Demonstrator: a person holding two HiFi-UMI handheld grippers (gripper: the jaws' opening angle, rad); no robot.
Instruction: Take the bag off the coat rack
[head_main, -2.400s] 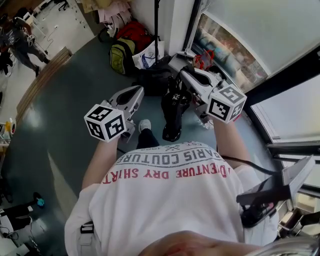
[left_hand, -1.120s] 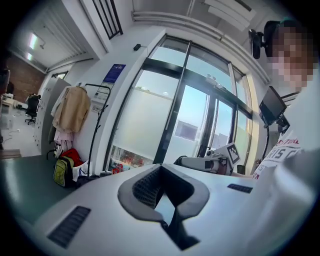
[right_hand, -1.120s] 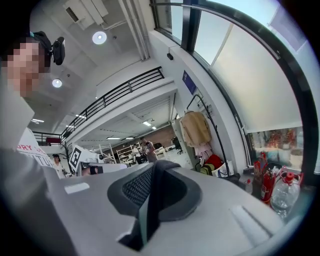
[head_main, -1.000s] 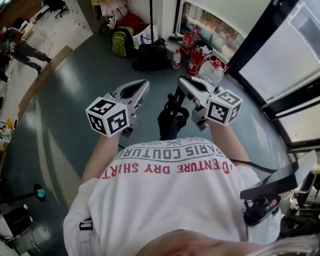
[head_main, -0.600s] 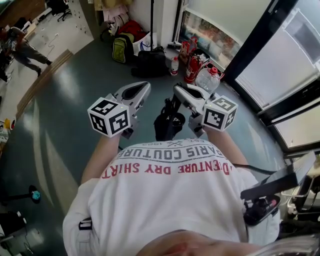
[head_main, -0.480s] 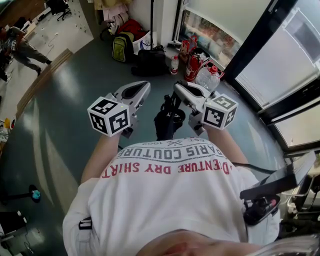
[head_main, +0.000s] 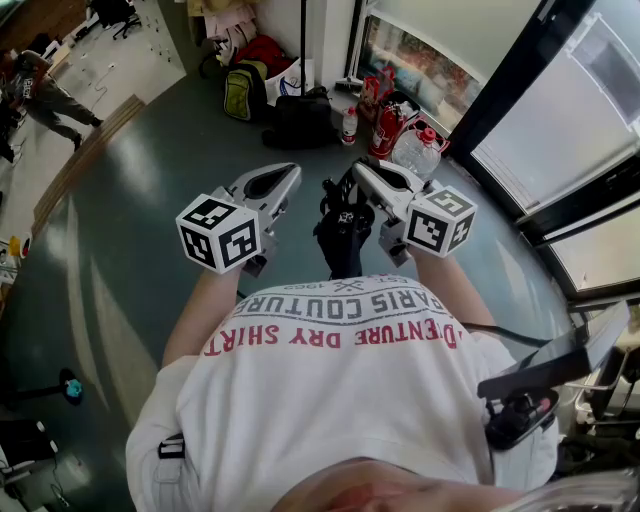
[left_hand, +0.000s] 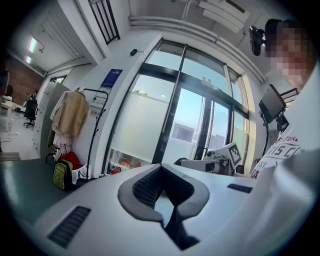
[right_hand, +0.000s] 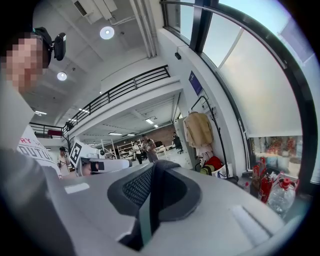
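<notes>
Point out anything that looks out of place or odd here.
Nothing looks spilled or broken. The untidy spot is the floor at the foot of the coat rack: a green backpack, a red bag and a black holdall lie heaped there instead of hanging. The right gripper holds a small black bag by its strap.

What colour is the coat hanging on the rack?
Beige; the coat shows best in the left gripper view.
</notes>
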